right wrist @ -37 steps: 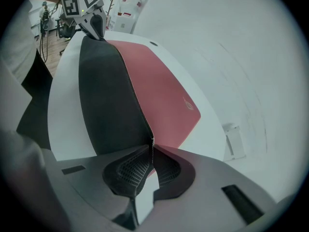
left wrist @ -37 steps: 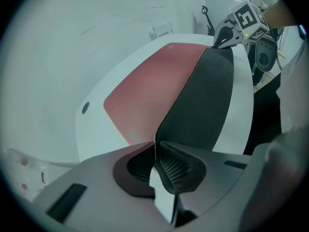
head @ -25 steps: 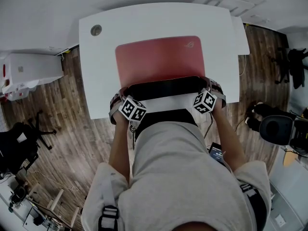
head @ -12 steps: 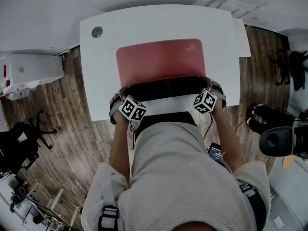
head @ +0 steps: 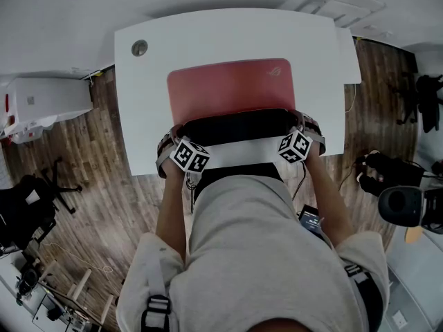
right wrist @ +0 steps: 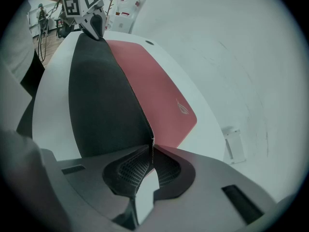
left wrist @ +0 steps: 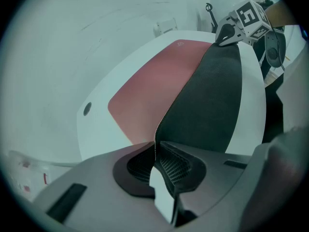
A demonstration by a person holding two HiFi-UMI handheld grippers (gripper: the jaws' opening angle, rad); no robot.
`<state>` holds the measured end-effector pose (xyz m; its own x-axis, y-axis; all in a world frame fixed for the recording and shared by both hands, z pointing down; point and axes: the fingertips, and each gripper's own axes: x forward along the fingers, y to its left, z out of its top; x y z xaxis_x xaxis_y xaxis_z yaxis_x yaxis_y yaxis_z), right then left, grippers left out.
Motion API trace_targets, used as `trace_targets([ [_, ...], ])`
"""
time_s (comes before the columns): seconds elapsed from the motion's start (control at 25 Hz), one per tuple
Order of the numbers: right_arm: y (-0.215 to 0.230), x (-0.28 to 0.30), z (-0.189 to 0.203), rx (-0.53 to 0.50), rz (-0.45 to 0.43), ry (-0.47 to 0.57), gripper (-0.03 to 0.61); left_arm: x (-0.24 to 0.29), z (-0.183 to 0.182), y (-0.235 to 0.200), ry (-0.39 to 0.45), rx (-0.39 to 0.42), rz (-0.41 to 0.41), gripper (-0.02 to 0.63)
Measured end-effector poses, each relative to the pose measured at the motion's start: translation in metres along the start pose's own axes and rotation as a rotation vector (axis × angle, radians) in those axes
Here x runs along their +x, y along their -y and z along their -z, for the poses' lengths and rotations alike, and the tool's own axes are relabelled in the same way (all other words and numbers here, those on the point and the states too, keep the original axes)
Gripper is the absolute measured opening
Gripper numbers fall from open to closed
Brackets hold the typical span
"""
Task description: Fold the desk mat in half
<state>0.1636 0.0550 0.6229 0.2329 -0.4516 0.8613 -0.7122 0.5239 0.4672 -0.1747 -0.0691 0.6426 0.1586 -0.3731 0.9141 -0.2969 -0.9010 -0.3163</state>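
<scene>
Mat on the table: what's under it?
The left claw and right claw hold up the mat's near edge, showing its black underside and white table below. Under the flat red part, the table is hidden.

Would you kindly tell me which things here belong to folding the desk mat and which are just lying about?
Part of the job:
- red desk mat, near edge lifted, black underside showing
- left gripper, shut on one near corner
- right gripper, shut on the other
- white desk beneath

Just lying about:
- cable grommet
- white cabinet
- black office chair
</scene>
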Motion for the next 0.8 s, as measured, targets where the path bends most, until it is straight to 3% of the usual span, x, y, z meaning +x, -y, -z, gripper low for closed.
trace_targets([
  [0.8, 0.012, 0.009, -0.005, -0.025, -0.012, 0.017, 0.054, 0.009, -0.010, -0.013, -0.025, 0.009, -0.005, 0.037],
])
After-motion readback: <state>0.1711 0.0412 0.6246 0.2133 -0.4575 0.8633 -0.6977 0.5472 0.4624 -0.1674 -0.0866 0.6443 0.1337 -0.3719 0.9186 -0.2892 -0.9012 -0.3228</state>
